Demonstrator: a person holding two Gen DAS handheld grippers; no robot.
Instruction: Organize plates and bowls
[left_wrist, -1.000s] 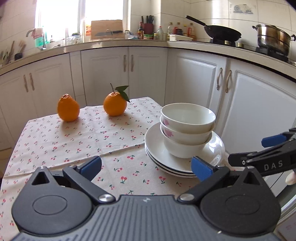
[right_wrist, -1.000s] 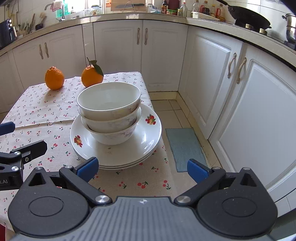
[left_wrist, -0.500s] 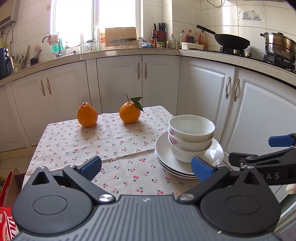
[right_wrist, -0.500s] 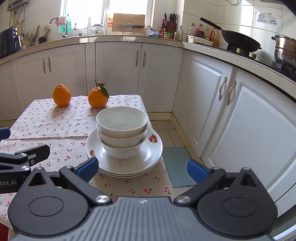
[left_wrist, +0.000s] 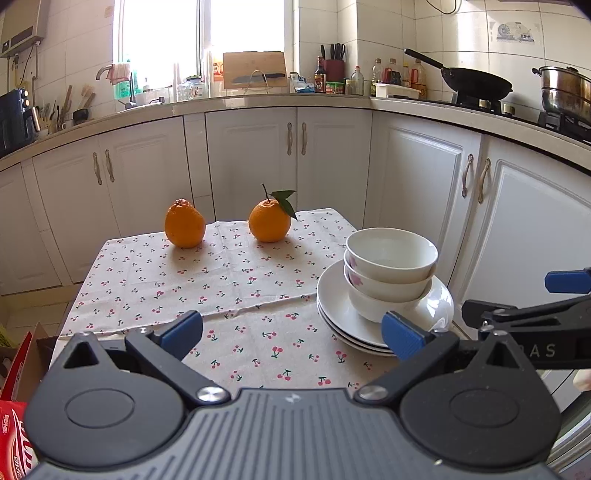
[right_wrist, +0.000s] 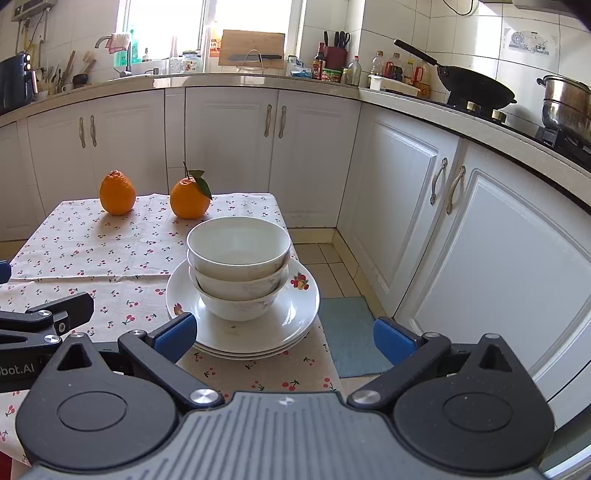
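Note:
Three white bowls sit nested on a stack of white plates at the table's right edge. My left gripper is open and empty, above the table's near edge, left of the stack. My right gripper is open and empty, just in front of the plates near the table's right corner. The right gripper also shows at the right of the left wrist view, and the left gripper shows at the left of the right wrist view.
A cherry-print tablecloth covers the small table. Two oranges stand at the far side. White cabinets run behind and to the right. A blue mat lies on the floor. A red box is at the left.
Both grippers have pulled back and risen from the table, so the bowls and plates look smaller and farther. The stack and oranges have not moved. Both grippers stay open.

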